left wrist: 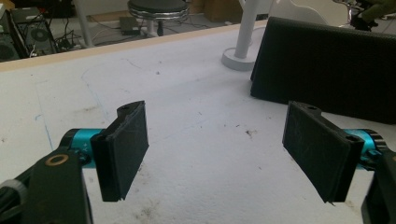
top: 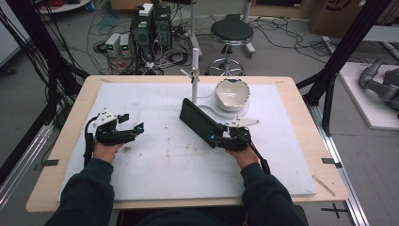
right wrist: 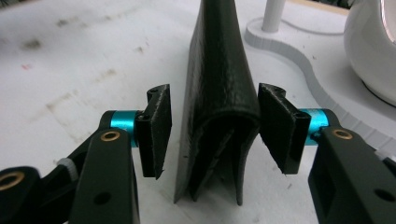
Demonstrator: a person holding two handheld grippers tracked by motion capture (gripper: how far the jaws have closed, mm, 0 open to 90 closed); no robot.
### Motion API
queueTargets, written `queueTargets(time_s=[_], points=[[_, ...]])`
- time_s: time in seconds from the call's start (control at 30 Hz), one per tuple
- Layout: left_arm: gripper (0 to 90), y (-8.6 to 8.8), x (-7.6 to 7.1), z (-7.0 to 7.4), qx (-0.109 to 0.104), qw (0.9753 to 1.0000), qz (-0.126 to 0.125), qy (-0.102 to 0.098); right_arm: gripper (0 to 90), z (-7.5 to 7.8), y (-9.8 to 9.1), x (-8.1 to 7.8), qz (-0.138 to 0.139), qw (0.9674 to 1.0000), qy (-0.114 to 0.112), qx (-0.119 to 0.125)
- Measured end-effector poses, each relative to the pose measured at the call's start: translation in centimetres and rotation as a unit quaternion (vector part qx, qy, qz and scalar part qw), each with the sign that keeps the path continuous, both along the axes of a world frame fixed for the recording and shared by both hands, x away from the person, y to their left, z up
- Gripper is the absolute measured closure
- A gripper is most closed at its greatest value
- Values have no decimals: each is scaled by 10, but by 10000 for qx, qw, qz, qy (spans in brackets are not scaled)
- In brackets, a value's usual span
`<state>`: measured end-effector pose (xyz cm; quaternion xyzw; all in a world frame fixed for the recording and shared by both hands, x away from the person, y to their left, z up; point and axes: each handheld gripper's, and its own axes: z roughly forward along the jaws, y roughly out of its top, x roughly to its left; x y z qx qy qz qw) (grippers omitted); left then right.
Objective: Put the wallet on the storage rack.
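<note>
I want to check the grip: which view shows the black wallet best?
The right gripper view: the wallet stands folded between open jaws, its inner flaps visible. The high view shows it small; the left gripper view shows one side.

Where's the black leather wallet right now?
In the high view, the black wallet stands on edge right of centre, between the right claw's open jaws, beside the white stand.

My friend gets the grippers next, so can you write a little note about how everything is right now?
Left gripper: open, holding nothing, over bare white mat.
Right gripper: open, jaws on either side of the black wallet's folded end, not yet squeezing it.
Wallet stands on its edges like a tent, beside the white lamp stand and white bowl-shaped shade.
Done: right gripper lined up.
Left: probably close on the wallet and move it.
</note>
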<state>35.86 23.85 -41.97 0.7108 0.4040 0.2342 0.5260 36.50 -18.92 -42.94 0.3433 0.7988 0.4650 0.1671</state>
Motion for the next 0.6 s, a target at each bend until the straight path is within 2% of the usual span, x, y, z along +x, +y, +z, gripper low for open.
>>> queueTargets(time_s=[0.1, 0.23, 0.27, 0.37, 0.4, 0.43, 0.47, 0.5, 0.53, 0.57, 0.6], points=[[223, 0, 0, 0, 1, 10000, 0, -1, 457, -3, 3, 1, -10, 10000, 4, -89], [223, 0, 0, 0, -5, 10000, 3, 1, 452, -12, 10, 3, 52, 9995, 164, -270], [223, 0, 0, 0, 3, 10000, 3, 2, 468, -17, 14, 4, 69, 9989, 198, -430], [223, 0, 0, 0, 2, 10000, 2, 4, 518, -18, 15, 5, 65, 9985, 224, -486], [223, 0, 0, 0, 1, 10000, 0, 5, 633, -17, 13, 5, 63, 9986, 176, -487], [223, 0, 0, 0, 5, 10000, 0, 6, 633, -17, 13, 5, 63, 9986, 176, -487], [223, 0, 0, 0, 8, 10000, -1, 5, 738, -15, 12, 3, 100, 9986, 63, -518], [223, 0, 0, 0, 8, 10000, -1, 5, 738, -15, 12, 3, 100, 9986, 63, -518], [226, 0, 0, 0, 8, 10000, 3, -12, 748, -10, 11, 0, 163, 9987, -141, -470], [227, 0, 0, 0, 8, 10000, 3, -12, 748, -10, 11, 0, 163, 9987, -141, -470], [227, 0, 0, 0, 18, 10000, 11, -13, 749, -2, 9, -5, 208, 9988, -341, -290]])
